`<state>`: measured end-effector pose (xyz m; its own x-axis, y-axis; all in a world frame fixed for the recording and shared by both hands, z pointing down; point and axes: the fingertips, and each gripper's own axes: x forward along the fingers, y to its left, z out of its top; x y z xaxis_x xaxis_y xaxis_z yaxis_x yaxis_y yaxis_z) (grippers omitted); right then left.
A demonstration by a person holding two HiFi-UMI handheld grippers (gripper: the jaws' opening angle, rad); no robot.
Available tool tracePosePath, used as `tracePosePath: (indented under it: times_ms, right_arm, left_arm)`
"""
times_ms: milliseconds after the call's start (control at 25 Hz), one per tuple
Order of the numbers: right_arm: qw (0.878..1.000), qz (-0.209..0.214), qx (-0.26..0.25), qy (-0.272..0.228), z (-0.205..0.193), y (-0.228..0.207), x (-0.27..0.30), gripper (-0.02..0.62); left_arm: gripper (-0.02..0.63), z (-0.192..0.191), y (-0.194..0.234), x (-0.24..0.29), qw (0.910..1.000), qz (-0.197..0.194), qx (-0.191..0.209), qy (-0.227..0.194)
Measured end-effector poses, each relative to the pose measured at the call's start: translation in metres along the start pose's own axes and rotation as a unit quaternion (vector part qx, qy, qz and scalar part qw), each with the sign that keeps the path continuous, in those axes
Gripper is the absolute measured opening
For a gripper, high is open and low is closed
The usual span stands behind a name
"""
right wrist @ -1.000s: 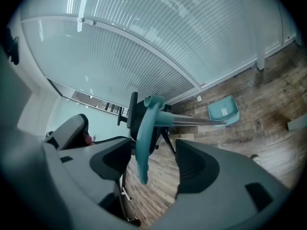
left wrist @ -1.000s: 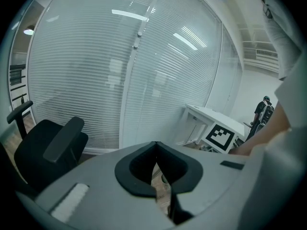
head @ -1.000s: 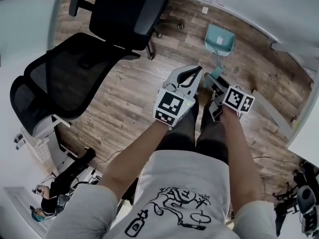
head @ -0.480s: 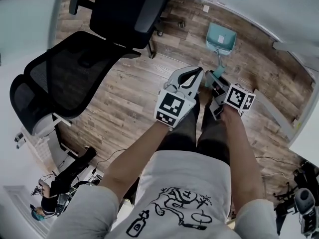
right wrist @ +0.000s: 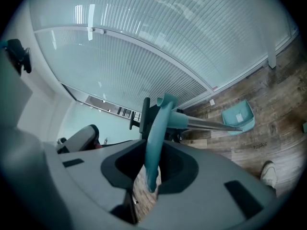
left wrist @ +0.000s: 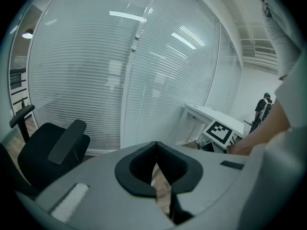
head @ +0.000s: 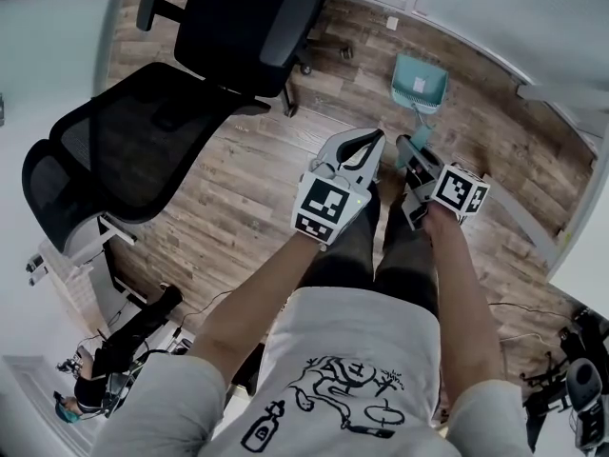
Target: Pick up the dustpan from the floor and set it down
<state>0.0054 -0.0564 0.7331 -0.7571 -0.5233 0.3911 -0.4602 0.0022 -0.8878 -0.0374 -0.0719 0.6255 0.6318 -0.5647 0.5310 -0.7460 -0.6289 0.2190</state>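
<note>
Since a second ago the right tool (head: pixel 413 152) has narrowed its jaws. Head view: teal dustpan (head: pixel 420 82) rests on the far floor (head: pixel 238 188). Left gripper view: left tool (left wrist: pixel 156 147) is clenched, empty. Right gripper view: jaws are closing around the dustpan's handle (right wrist: pixel 154 143).

Bright and evenly lit throughout, cool and slightly bluish in tone. Streaked with pale glare where ceiling light strips (left wrist: pixel 127 16) reflect off the slatted blinds (left wrist: pixel 86 85). Only faint, soft-edged shadows on the wood floor (head: pixel 247 193), deepest beside the black office chair (head: pixel 143 141). Bowed hard by the wide lenses, with curved blind lines, stretched edges in the head view and black corners around both gripper views. Sharp enough at a distance. Soft and out of focus close to the lens, most of all along the dustpan handle (right wrist: pixel 154 138) in the right gripper view. Washed out near the white walls.
</note>
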Motion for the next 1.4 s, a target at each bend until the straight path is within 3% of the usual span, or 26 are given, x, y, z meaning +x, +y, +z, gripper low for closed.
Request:
tracePosePath:
  times_ms: [200,640,1160,1400]
  right_arm:
    - [1.000,-0.001,-0.005,-0.015,0.008,0.001,-0.007,0.061]
    - [0.999,0.034,-0.024,-0.034,0.028,0.048,-0.033,0.069]
    - [0.995,0.062,-0.060,-0.041,0.039,0.134,-0.095,0.068]
    - [0.992,0.081,-0.089,-0.045,0.047,0.173,-0.121,0.069]
  left_arm:
    - [-0.002,0.007,-0.002,-0.004,1.0000,-0.001,0.005,-0.004]
    - [-0.003,0.032,-0.007,-0.014,0.9997,0.001,0.010,-0.020]
    - [-0.002,0.082,-0.033,-0.047,0.9986,-0.010,0.017,-0.048]
    - [-0.003,0.116,-0.053,-0.063,0.9964,-0.021,0.022,-0.079]
